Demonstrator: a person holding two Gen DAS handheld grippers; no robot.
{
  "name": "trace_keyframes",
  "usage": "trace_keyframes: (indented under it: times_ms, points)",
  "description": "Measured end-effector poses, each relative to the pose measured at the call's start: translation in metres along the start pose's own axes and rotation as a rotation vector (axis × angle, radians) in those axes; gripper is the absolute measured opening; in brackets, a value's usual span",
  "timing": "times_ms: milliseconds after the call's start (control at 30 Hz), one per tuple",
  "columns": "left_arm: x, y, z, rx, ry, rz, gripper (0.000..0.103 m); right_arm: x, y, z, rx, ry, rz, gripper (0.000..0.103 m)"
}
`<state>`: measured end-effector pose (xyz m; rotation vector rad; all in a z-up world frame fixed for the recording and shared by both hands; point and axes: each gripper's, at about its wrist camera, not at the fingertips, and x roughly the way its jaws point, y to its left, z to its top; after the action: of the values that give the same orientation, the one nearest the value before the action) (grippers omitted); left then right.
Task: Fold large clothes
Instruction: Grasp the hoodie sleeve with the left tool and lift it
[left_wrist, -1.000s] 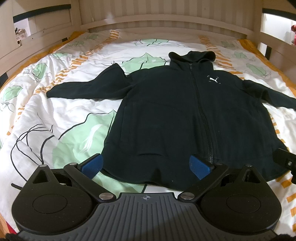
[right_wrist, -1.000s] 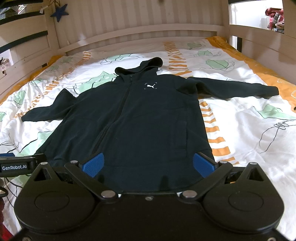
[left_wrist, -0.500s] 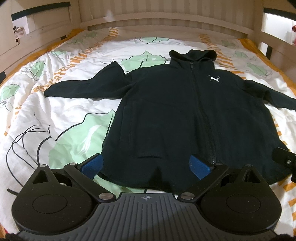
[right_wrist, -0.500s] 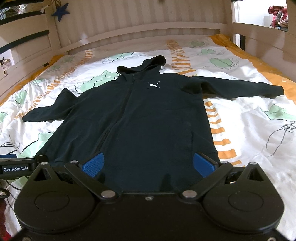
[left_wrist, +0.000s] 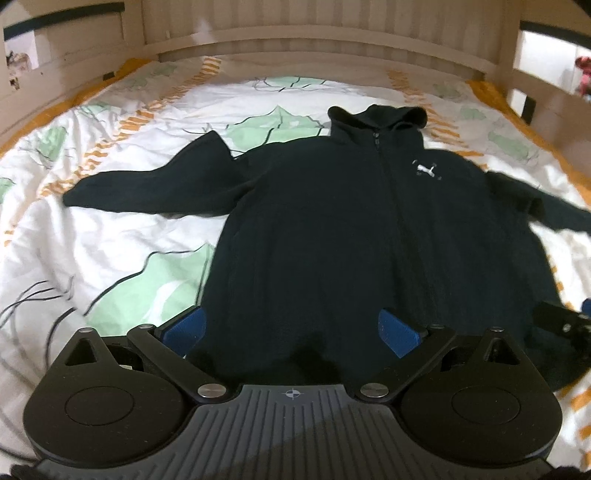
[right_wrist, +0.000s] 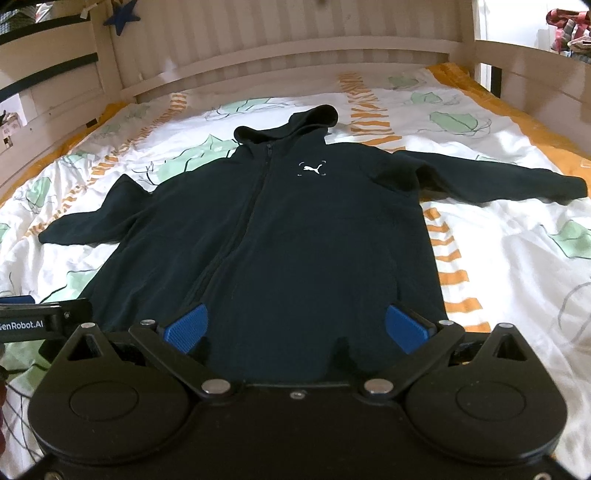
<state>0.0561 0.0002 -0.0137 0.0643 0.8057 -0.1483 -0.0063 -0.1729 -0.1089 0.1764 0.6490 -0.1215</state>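
A black zip hoodie (left_wrist: 354, 236) with a small white chest logo lies flat and face up on the bed, sleeves spread out, hood at the far end; it also shows in the right wrist view (right_wrist: 295, 236). My left gripper (left_wrist: 291, 330) is open and empty over the hem's left part. My right gripper (right_wrist: 297, 326) is open and empty over the hem's right part. The right gripper's edge shows at the right of the left wrist view (left_wrist: 561, 321); the left gripper's body shows at the left of the right wrist view (right_wrist: 40, 319).
The bed has a white cover (left_wrist: 110, 236) printed with green leaves and orange stripes. Wooden rails (right_wrist: 295, 48) enclose the bed at the far end and both sides. A blue star (right_wrist: 122, 14) hangs at the upper left.
Both grippers have moved forward a little over the hem, so the hoodie sits larger and lower in both views. Both stay open.
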Motion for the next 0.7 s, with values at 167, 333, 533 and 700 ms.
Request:
trace_keyframes:
  times_ms: [167,333,533,700]
  points:
    - [0.018,0.016,0.015,-0.059,-0.021,-0.074,0.101,0.016,-0.002,0.013,0.001,0.006,0.02,0.102]
    - [0.036,0.032,0.037,-0.04,-0.056,-0.023,0.101,0.033,-0.005,0.031,0.01,0.007,0.05,0.102]
    - [0.064,0.068,0.067,-0.044,-0.066,0.059,0.101,0.054,-0.001,0.051,-0.007,0.012,0.065,0.102]
    - [0.1,0.111,0.089,-0.093,-0.029,0.111,0.101,0.078,0.014,0.067,-0.051,0.028,0.077,0.102]
